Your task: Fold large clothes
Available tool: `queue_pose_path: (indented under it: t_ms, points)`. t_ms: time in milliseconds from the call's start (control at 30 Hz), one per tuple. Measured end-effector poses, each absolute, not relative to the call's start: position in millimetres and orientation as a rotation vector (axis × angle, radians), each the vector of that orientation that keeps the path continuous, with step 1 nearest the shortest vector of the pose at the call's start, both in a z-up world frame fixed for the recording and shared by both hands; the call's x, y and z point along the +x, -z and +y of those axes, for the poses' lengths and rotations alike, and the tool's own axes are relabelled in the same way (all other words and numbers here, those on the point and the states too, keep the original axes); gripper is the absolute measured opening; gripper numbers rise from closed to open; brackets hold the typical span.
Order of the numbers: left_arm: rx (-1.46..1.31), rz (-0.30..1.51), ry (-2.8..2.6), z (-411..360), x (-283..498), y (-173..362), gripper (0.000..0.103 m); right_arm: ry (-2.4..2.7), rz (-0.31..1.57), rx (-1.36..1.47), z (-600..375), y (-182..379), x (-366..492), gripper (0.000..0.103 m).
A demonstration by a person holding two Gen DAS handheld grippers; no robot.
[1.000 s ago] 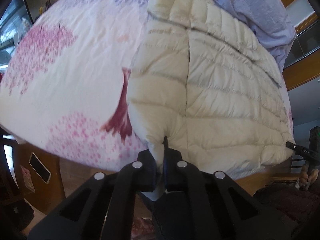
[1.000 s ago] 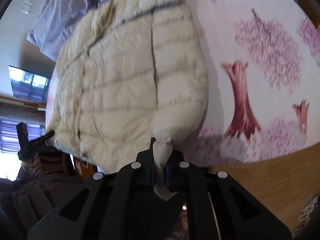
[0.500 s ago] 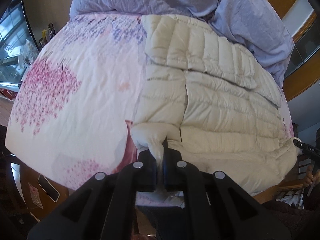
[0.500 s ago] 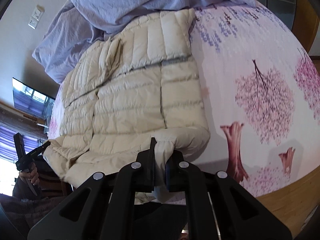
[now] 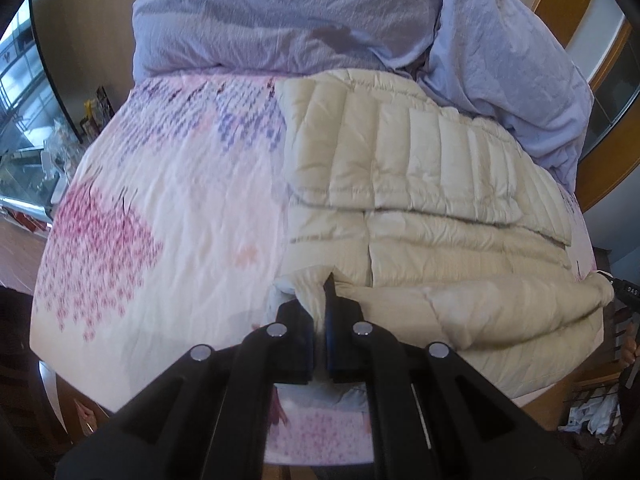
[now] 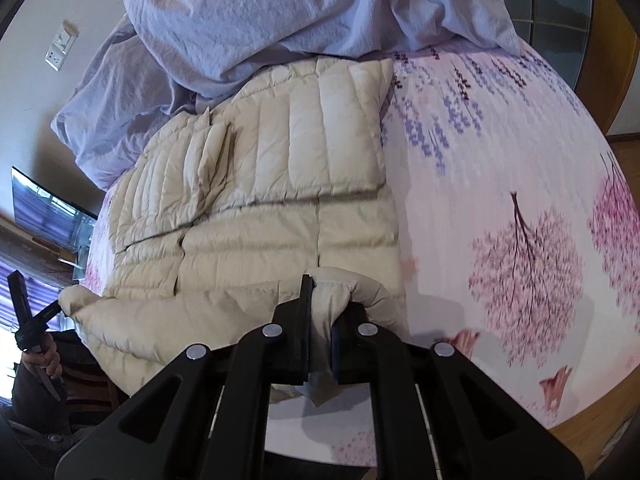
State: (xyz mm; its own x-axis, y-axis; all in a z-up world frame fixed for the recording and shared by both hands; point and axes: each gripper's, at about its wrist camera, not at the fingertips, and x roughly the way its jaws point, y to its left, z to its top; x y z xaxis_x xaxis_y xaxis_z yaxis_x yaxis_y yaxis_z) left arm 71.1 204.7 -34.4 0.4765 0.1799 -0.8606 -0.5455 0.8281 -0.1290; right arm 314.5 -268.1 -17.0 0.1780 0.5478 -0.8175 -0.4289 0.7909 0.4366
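You've got 1 cream puffer jacket (image 5: 420, 216) lying on the bed sheet (image 5: 168, 208), which is white w/ pink trees and purple flowers; the jacket takes the right half in the left wrist view, left half in the right wrist view. Its near hem is lifted and rolled toward the far side. 2 grippers, both clamped on that hem: your left gripper (image 5: 318, 312) pinches the hem's left corner, your right gripper (image 6: 320, 316) pinches the right corner, cream fabric bunched between the fingers of each. 1 crumpled lavender duvet (image 6: 304, 12) is heaped at the far end, touching the jacket's far edge.
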Motion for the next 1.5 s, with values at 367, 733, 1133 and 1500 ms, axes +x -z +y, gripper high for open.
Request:
queue_pose_path:
  t_ms: [367, 733, 1133, 1500]
  points:
    - [-0.363, 0.921, -0.486, 224.1, 114.6, 11.7, 0.004, -0.676, 1.132, 0.094, -247.9, -2.2, 353.4, 0.007]
    - [-0.284, 0.833, -0.532, 248.9, 186.0, -18.9, 0.004, -0.636, 1.032, 0.063, -206.7, -24.7, 411.4, 0.007]
    - [-0.240, 0.839, -0.585, 278.3, 260.5, -19.7, 0.003, -0.544, 1.024, 0.053, -159.0, -16.4, 475.1, 0.007]
    - [-0.324, 0.865, -0.650, 302.2, 298.8, 2.4, 0.004, -0.445, 1.117, 0.162, -138.6, 8.6, 508.9, 0.009]
